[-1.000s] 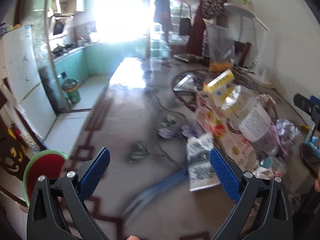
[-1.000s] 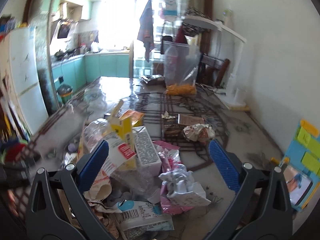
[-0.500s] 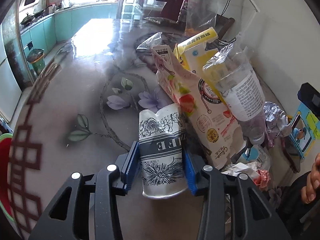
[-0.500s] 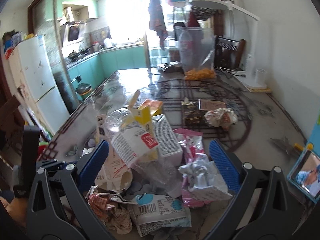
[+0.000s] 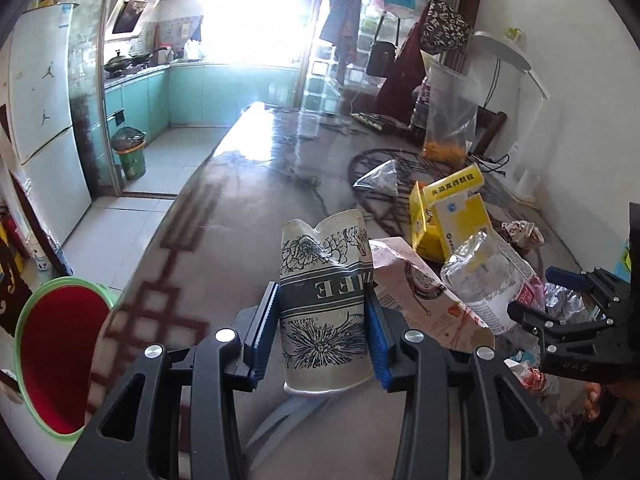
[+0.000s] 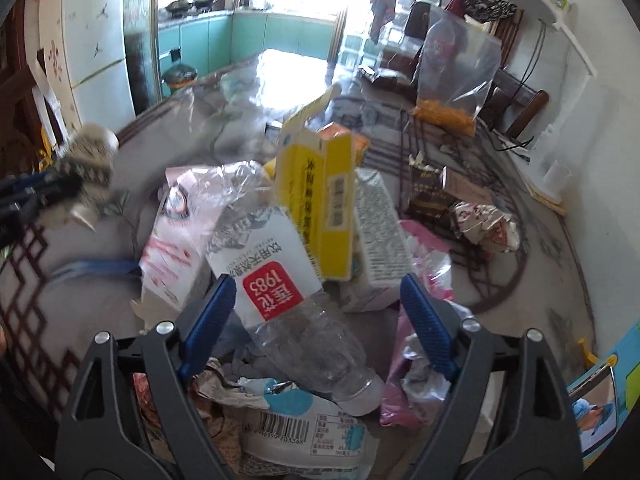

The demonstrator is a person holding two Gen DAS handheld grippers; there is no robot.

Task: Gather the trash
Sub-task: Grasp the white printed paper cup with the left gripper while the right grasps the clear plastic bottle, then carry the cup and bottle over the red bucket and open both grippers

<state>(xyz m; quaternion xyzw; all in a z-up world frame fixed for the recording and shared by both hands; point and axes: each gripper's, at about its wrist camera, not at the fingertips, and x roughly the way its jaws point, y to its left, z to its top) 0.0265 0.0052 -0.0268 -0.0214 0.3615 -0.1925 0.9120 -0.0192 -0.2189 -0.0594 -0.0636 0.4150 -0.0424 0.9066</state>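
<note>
My left gripper is shut on a crushed paper coffee cup with a black flower print, held above the table. It also shows blurred at the left of the right wrist view. My right gripper is open, its jaws on either side of a crushed clear plastic bottle with a white and red label, low over the trash pile. The pile holds a yellow carton, a pink-white snack bag, a white carton and crumpled wrappers.
A green bin with a red liner stands on the floor left of the table. A clear bag with orange contents stands at the far end. A desk lamp and a phone are by the right wall.
My left gripper closed on the paper cup and lifted it off the table, tilting up. My right gripper dropped toward the pile and now brackets the plastic bottle.
</note>
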